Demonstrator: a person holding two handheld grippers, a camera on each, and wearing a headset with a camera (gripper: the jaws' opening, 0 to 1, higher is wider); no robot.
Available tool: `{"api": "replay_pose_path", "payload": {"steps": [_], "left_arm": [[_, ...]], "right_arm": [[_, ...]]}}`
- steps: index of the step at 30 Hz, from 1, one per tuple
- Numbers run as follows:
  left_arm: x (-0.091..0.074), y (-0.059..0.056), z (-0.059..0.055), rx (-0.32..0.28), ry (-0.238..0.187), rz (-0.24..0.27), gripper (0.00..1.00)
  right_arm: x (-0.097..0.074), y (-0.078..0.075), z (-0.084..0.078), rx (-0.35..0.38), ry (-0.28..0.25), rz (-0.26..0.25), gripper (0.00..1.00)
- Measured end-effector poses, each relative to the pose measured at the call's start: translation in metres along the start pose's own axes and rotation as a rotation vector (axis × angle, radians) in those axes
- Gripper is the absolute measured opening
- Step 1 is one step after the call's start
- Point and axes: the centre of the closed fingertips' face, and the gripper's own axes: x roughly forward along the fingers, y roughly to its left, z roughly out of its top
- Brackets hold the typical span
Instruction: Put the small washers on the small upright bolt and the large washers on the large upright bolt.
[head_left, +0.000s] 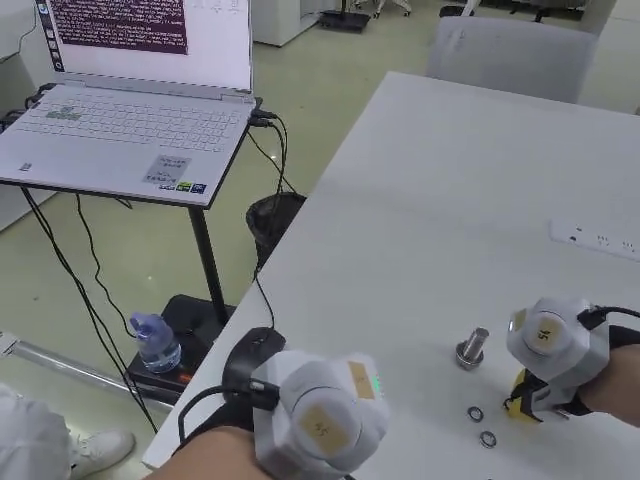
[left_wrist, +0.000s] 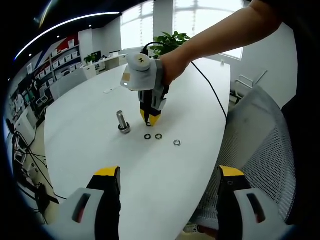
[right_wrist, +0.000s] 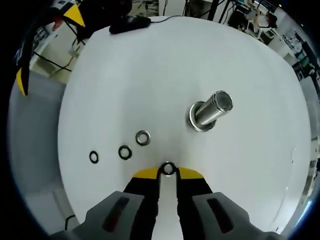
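a washer (right_wrist: 169, 168) sits nipped between the right gripper's (right_wrist: 169, 175) jaws on the white table (right_wrist: 150, 65), near the upright bolt (right_wrist: 212, 110). three loose washers (right_wrist: 125, 151) lie just beside. the left gripper (left_wrist: 168, 175) hovers, jaws wide apart.

Washers: four, right gripper view. Three loose, lower left: washer (right_wrist: 93, 156), washer (right_wrist: 125, 151), washer (right_wrist: 143, 137); fourth washer (right_wrist: 169, 168) between tips of my right gripper (right_wrist: 169, 173), bottom centre. One upright bolt (right_wrist: 210, 112), right of centre. Two grippers, counting my left gripper (left_wrist: 168, 175). One laptop (head_left: 130, 120), upper left, head view.
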Motion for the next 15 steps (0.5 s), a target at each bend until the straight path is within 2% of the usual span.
{"api": "replay_pose_path", "payload": {"steps": [9,15], "left_arm": [[-0.003,0.002,0.003,-0.004,-0.007,0.013,0.78],[-0.001,0.003,0.002,0.000,0.000,0.013,0.78]], "right_arm": [[-0.005,0.000,0.000,0.039,-0.035,0.002,0.12],[-0.024,0.000,0.002,0.063,-0.056,-0.003,0.12]]}}
